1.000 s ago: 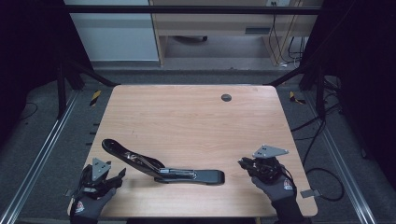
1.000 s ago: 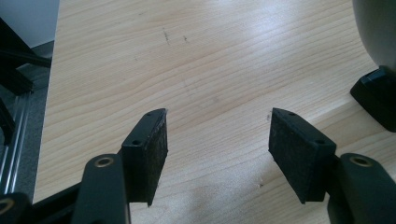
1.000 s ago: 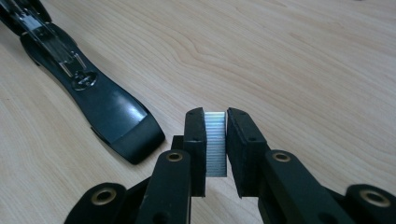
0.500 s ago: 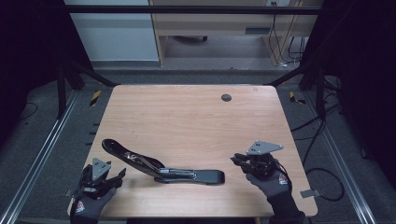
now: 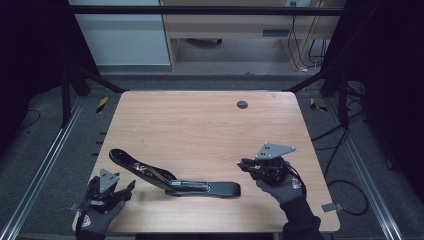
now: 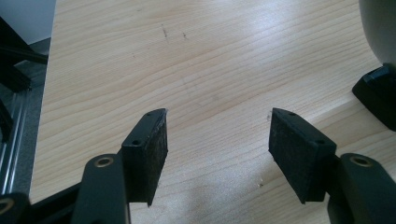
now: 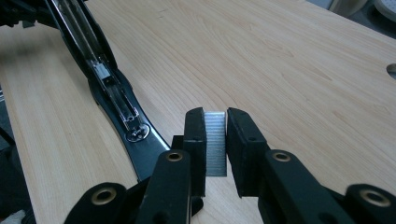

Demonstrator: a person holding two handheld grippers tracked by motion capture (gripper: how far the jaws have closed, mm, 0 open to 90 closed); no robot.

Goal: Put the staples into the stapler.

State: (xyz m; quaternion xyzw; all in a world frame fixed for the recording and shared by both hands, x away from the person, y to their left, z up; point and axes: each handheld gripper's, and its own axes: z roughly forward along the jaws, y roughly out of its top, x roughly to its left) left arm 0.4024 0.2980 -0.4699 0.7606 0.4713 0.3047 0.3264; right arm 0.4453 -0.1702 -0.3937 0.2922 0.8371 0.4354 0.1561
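Note:
A black stapler lies swung open on the wooden table, its lid arm raised toward the left and its base toward the right. In the right gripper view its metal staple channel faces up. My right gripper hovers just right of the stapler's base end, shut on a silver strip of staples held between its pads. My left gripper rests at the table's near-left corner, left of the stapler. Its jaws stand open with bare wood between them. A black end of the stapler shows at that view's right edge.
A small dark round hole sits in the tabletop near the far edge. Metal frame rails run along both sides of the table. Cables hang off the right side.
My right gripper has lifted and moved left toward the stapler's base with the staple strip in it. The left gripper and the stapler have stayed put.

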